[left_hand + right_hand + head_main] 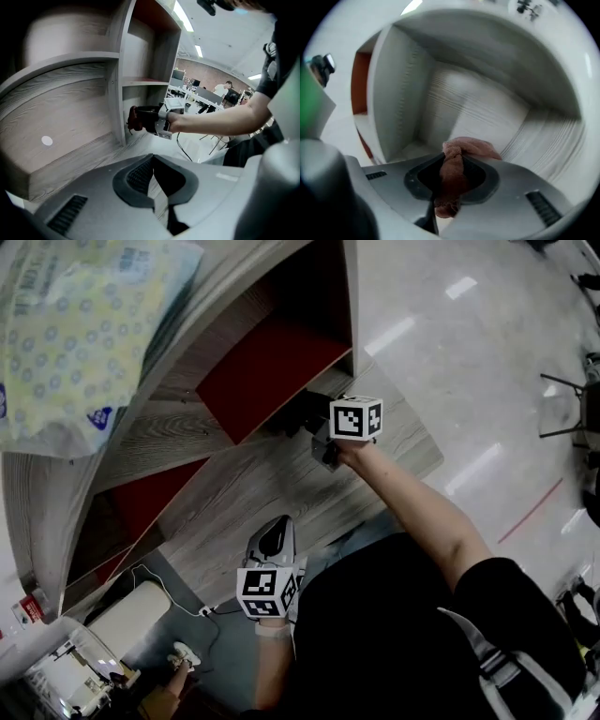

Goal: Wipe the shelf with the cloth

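A reddish-brown cloth (455, 174) is bunched between the jaws of my right gripper (452, 161), which is shut on it. That gripper (309, 420) reaches into the mouth of a grey wood-grain shelf compartment (483, 108), with the cloth close to the compartment's floor; whether it touches is hidden. From the left gripper view the cloth (133, 118) shows as a dark red wad at the compartment's front edge. My left gripper (272, 542) hangs back over the lower shelf board (272, 486), shut with nothing in it (154, 183).
The shelf unit has red back panels (267, 367) and upright dividers (121, 93). A large patterned soft pack (75, 334) lies on top. A white appliance and cable (131, 615) sit at lower left. Glossy floor (450, 352) and a chair (572, 409) are right.
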The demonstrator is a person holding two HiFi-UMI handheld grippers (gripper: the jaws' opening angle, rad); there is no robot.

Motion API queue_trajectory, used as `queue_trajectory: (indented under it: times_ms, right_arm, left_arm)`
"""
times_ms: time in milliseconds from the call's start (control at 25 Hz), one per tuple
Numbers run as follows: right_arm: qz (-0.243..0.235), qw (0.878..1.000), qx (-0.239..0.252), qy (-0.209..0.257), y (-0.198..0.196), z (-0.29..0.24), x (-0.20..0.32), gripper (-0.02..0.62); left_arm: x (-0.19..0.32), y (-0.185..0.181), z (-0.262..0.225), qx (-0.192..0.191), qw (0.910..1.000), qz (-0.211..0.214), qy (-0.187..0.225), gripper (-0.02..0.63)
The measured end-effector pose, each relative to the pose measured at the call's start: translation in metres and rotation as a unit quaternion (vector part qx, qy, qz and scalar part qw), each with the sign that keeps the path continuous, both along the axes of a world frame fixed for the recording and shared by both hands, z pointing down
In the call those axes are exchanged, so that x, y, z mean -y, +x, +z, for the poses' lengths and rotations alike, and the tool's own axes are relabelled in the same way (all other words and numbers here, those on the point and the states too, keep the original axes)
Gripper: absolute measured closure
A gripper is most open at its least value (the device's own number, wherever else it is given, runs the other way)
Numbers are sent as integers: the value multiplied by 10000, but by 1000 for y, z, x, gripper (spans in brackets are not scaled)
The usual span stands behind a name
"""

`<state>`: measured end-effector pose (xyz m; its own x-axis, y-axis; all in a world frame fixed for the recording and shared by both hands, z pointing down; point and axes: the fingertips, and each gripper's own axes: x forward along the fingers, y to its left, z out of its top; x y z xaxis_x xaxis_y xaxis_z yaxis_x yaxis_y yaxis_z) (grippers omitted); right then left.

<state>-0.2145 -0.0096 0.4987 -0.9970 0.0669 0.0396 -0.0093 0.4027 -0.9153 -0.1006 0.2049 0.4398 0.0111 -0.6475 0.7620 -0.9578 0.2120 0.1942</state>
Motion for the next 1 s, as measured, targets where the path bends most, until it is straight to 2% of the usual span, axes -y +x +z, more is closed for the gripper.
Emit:
queue_trajectory:
  times_ms: [120, 280, 480, 680, 840, 1000]
  right_arm:
    - [-148, 9976, -170, 651, 28, -21, 3, 545]
    - [-385, 9903, -338, 1291, 58, -54, -3, 543]
    - [-866, 9695, -533, 2232, 84, -99, -16, 541]
    - [-1129, 9487, -622, 2886, 101, -147, -22, 537]
    - [-1117, 9396, -566, 3185, 112, -185, -23, 535]
    - [-1117, 9215, -634, 3666, 119, -212, -22, 535]
  left_arm:
    - [10, -4, -11, 59, 9998, -19, 164, 600]
    - [23, -14, -25, 137, 9988, -135, 442, 600]
    - [45, -24, -47, 222, 9947, -370, 933, 600]
    - [49, -35, -73, 344, 9901, -490, 1267, 600]
    - [45, -45, -93, 406, 9866, -548, 1484, 600]
    - [47, -49, -117, 456, 9805, -615, 1812, 600]
